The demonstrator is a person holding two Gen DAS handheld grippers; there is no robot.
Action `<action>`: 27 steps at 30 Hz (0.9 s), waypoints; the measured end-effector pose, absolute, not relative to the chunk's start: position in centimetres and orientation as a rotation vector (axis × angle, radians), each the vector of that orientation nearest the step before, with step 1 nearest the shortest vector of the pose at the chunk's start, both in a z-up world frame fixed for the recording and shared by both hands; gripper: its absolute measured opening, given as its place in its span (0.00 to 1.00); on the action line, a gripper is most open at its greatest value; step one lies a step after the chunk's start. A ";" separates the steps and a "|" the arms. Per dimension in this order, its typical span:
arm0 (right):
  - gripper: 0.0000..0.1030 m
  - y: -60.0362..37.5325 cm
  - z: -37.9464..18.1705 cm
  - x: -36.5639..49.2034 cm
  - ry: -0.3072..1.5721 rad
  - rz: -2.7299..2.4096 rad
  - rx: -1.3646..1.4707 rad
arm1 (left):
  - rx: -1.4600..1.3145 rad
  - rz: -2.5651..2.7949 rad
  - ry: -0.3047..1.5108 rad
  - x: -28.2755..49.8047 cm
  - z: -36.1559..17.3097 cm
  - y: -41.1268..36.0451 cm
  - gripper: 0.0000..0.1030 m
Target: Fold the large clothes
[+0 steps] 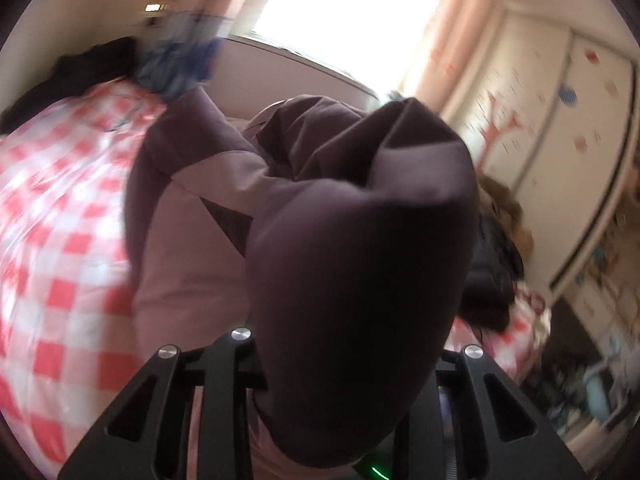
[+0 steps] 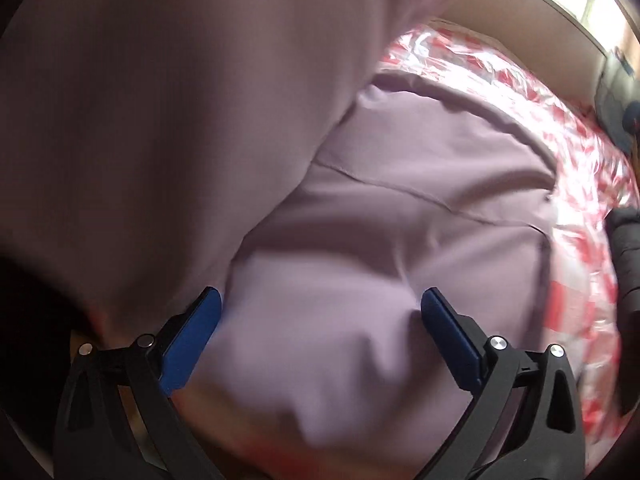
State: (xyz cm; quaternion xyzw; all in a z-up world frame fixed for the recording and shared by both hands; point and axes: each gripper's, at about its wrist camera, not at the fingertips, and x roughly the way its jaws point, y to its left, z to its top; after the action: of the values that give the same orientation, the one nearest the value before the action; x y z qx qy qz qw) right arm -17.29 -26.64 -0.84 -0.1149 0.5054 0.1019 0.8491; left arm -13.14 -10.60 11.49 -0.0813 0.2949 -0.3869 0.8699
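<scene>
While a thick bunch of the mauve jacket (image 1: 360, 232) was draped over the left gripper (image 1: 344, 364) and hid its fingertips, the jaws were drawn in close and were judged to be clamped on that cloth, which was lifted clear of the bed. The rest of the jacket lay spread on the red-and-white checked bedcover (image 1: 60, 208), and a pale panel of it ran back toward the window (image 1: 344, 20). A heap of blue cloth (image 1: 176, 64) was seen at the far edge of the bed, apart from the jacket.

In the right wrist view the right gripper (image 2: 320, 316) was held wide open over the jacket body (image 2: 420, 184), with a soft bulge of cloth between the blue pads (image 2: 192, 340); nothing was pinched by them. A raised flap of the same cloth filled the upper left of that view.

Several risks were judged from here. The bunch could be let slip from the left jaws, because the cloth looked smooth and thick and only a fold of it was caught. The layer beneath could be dragged out of line if the raised part were carried over while the body was left unpinned by the open right gripper. Wrinkles could be trapped under the fold, since the body was already puckered near the pads.
</scene>
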 end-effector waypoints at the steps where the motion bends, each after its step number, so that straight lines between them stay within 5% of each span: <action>1: 0.94 -27.9 -0.1 -18.5 1.072 0.231 -0.244 | -0.144 -0.830 0.630 -13.3 11.1 -12.1 0.29; 9: 0.94 -51.4 6.2 -24.4 0.873 0.186 0.496 | 0.107 -0.895 0.700 -15.5 4.6 -21.8 0.29; 17: 0.94 -47.0 13.1 -11.3 0.853 0.252 0.299 | 0.470 -0.805 0.599 -19.3 1.8 -27.2 0.36; 21: 0.94 -44.0 7.1 -4.1 1.080 0.163 0.202 | 0.563 -0.807 0.542 -20.6 2.2 -26.8 0.53; 27: 0.93 -48.3 -0.9 -5.2 1.121 0.146 0.351 | 0.301 -1.012 0.672 -20.7 7.0 -18.3 0.55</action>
State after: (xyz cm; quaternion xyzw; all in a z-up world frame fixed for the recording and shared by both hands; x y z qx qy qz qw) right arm -5.22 -48.28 -0.87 0.1654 0.5282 0.0688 0.8300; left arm -20.74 -18.33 7.01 0.1410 0.3144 -0.4738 0.8104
